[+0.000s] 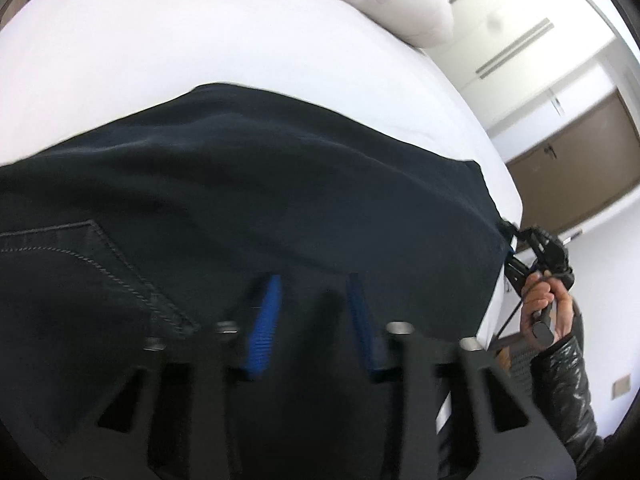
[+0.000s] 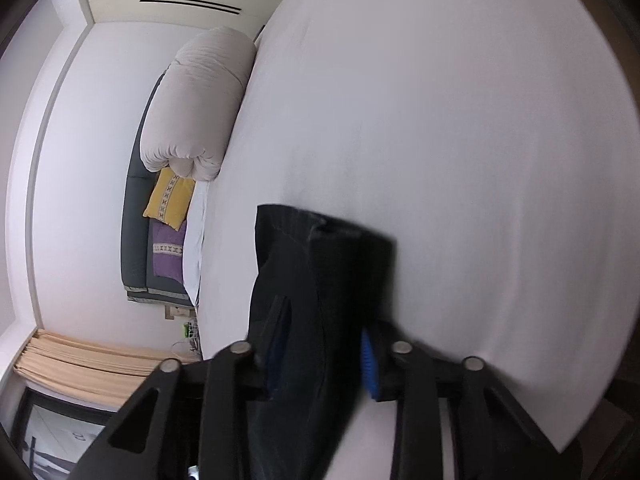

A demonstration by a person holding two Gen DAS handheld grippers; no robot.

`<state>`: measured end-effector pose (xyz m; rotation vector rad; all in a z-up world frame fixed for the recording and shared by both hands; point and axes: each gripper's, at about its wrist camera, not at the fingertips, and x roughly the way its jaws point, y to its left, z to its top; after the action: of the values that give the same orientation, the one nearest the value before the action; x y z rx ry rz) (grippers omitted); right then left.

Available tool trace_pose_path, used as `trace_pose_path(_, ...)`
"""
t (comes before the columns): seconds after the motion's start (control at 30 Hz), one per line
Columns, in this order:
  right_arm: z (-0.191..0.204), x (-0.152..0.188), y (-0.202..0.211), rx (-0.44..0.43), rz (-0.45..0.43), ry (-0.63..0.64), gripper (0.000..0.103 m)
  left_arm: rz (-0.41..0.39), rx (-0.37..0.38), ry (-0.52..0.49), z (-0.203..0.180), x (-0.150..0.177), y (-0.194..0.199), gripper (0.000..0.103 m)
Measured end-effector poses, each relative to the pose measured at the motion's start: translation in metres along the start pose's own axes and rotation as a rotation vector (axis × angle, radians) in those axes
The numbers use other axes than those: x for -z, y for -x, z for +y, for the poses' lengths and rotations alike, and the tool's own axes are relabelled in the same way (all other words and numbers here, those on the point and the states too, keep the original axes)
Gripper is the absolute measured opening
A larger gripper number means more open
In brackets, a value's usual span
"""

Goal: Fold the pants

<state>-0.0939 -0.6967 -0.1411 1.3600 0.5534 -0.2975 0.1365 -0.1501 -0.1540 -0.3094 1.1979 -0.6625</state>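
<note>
Dark pants (image 1: pixel 248 184) lie spread across the white bed (image 1: pixel 180 40), a back pocket with pale stitching at the left. My left gripper (image 1: pixel 312 320) points down onto them near the pocket. Its blue pads (image 1: pixel 264 320) stand a little apart with dark cloth between them, and blur hides whether they pinch it. At the bed's right edge a hand (image 1: pixel 548 300) holds my right gripper (image 1: pixel 508 240) on the pants' far end. In the right wrist view that end of the pants (image 2: pixel 320 272) fills the space between the fingers of my right gripper (image 2: pixel 322 360), which is shut on it.
A rolled pale duvet (image 2: pixel 196 104) lies at the head of the bed (image 2: pixel 440 120), with a yellow pillow (image 2: pixel 170 198) and a purple pillow (image 2: pixel 168 252) beside it. A brown door (image 1: pixel 580 168) stands beyond the bed's right edge. Beige curtains (image 2: pixel 88 368) hang at the far wall.
</note>
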Motion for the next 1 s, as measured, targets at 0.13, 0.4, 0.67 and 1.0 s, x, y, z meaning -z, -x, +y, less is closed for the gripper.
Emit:
trace_pose_path(0.13, -0.004, -0.006, -0.014, -0.015, 0.014, -0.017, 0.002, 0.001, 0.055, 0.102, 0.027, 0.004, 0.003, 0.007)
trace_pose_path(0.4, 0.02, 0.003, -0.009, 0.079, -0.029, 0.133, 0.003, -0.006, 0.061, 0.106, 0.033, 0.008, 0.003, 0.006)
trace_pose_path(0.67, 0.126, 0.076, -0.01, 0.216, -0.018, 0.626, 0.004, -0.013, 0.051, 0.11, 0.029, 0.007, 0.003, 0.006)
trace_pose_path(1.0, 0.157, 0.334, -0.07, 0.386, 0.216, 1.526, 0.005, 0.011, 0.201, 0.239, 0.031, 0.007, 0.009, 0.02)
